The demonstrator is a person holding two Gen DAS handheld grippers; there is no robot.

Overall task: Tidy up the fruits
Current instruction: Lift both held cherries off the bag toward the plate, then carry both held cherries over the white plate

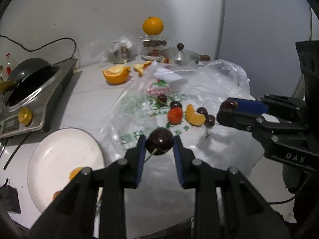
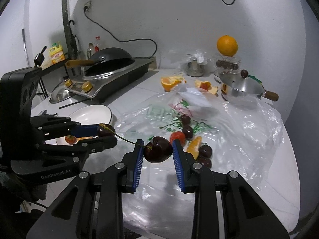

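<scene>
My left gripper (image 1: 159, 142) is shut on a dark cherry (image 1: 159, 141) and holds it above the table, right of a white plate (image 1: 59, 159). My right gripper (image 2: 158, 149) is shut on another dark cherry (image 2: 158, 149) with a long stem. Each gripper shows in the other's view, the right gripper (image 1: 227, 107) at the right and the left gripper (image 2: 105, 132) at the left. On a clear plastic bag (image 1: 199, 87) lie a strawberry (image 1: 175, 116), an orange segment (image 1: 194, 115) and several dark cherries (image 1: 201, 111). The plate holds orange pieces (image 1: 75, 172).
An induction cooker with a black wok (image 1: 30, 83) stands at the left. A cut orange half (image 1: 116, 74) and peel (image 1: 142, 66) lie at the back. A lidded steel pot (image 1: 183, 56), a steel cup (image 1: 119, 52) and a whole orange on a jar (image 1: 153, 26) stand by the wall.
</scene>
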